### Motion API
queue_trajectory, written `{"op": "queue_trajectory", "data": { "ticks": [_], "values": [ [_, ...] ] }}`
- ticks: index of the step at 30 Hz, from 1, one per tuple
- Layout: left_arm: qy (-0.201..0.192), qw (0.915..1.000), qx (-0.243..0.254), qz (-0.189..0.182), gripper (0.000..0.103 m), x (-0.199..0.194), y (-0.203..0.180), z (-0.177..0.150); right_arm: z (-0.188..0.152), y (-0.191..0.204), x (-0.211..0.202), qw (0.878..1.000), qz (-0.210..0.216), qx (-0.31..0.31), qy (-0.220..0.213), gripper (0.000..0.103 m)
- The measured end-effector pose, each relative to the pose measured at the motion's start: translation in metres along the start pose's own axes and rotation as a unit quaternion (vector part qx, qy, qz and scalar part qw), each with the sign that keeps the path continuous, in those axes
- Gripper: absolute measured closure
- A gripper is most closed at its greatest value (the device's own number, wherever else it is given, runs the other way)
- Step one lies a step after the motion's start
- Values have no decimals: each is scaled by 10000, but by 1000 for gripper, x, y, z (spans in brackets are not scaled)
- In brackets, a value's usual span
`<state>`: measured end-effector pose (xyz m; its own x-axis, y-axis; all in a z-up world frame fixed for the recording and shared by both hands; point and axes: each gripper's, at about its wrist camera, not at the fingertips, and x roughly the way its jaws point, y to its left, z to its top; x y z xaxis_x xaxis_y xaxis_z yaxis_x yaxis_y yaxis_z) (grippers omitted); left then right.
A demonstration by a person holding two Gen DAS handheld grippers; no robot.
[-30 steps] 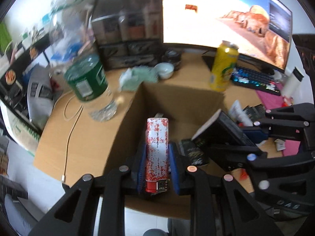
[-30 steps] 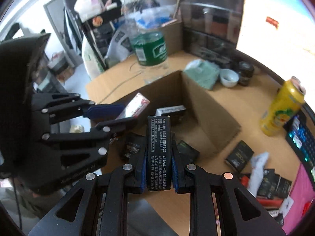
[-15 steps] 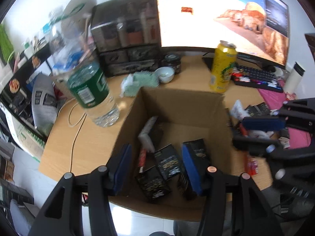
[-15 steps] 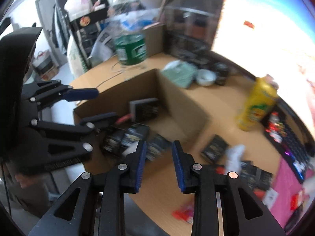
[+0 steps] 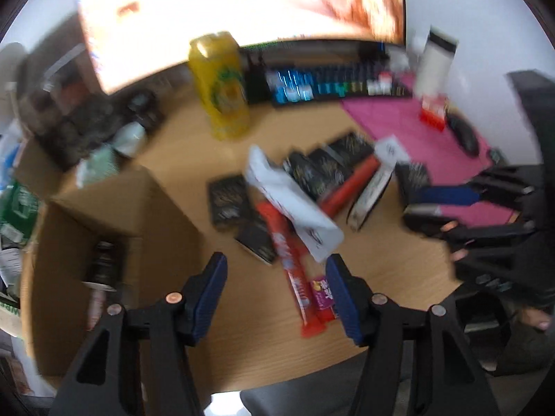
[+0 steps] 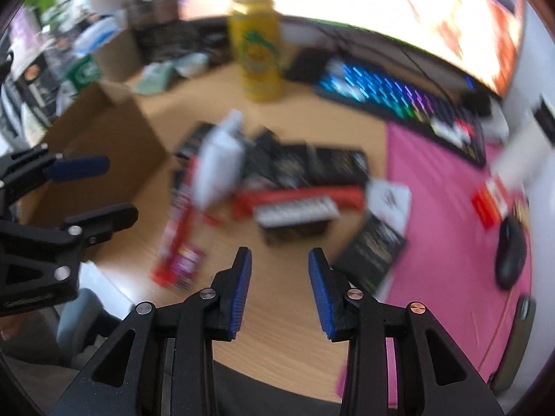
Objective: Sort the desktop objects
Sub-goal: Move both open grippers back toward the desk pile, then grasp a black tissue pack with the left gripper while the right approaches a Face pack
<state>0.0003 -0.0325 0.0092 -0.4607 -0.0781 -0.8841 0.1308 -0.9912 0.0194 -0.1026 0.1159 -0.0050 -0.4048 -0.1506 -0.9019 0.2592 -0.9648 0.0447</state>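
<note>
Both views are motion-blurred. My left gripper (image 5: 275,270) is open and empty above a long red tube (image 5: 289,267) near the desk's front edge. A pile of small black boxes (image 5: 322,170), a white pouch (image 5: 295,204) and a red box (image 5: 350,187) lies just beyond. The cardboard box (image 5: 114,215) stands to the left with items inside. My right gripper (image 6: 279,263) is open and empty, over bare desk in front of the same pile (image 6: 288,187); a black box (image 6: 371,253) lies just right of it.
A yellow can (image 5: 222,86) stands behind the pile, in front of the monitor (image 5: 242,10) and a lit keyboard (image 5: 329,83). A pink mat (image 6: 451,208) with a black mouse (image 6: 510,249) is at the right. A green-labelled bottle (image 5: 17,208) is at far left.
Both grippers let go of their items into the cardboard box, opened, and swung right from the box to the pile of objects on the desk.
</note>
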Motion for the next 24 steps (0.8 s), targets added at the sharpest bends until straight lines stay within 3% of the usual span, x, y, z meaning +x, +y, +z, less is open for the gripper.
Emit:
{"op": "queue_trajectory", "data": {
  "ticks": [6, 11, 13, 19, 24],
  "values": [
    [619, 9978, -61, 209, 43, 52, -6, -3, -2, -69, 4, 9972, -300, 679, -48, 67],
    [583, 9982, -67, 138, 43, 51, -8, 0, 15, -105, 10, 9934, -564, 986, -174, 67],
    [511, 9984, -54, 220, 43, 47, -8, 3, 21, -113, 20, 9914, -751, 1067, -13, 67],
    [442, 9987, 126, 206, 43, 46, -13, 9, 28, -101, 39, 9942, -611, 874, 144, 67],
    [518, 9985, 100, 175, 43, 52, -11, 9, 24, -61, 40, 9985, -439, 176, 265, 67]
  ]
}}
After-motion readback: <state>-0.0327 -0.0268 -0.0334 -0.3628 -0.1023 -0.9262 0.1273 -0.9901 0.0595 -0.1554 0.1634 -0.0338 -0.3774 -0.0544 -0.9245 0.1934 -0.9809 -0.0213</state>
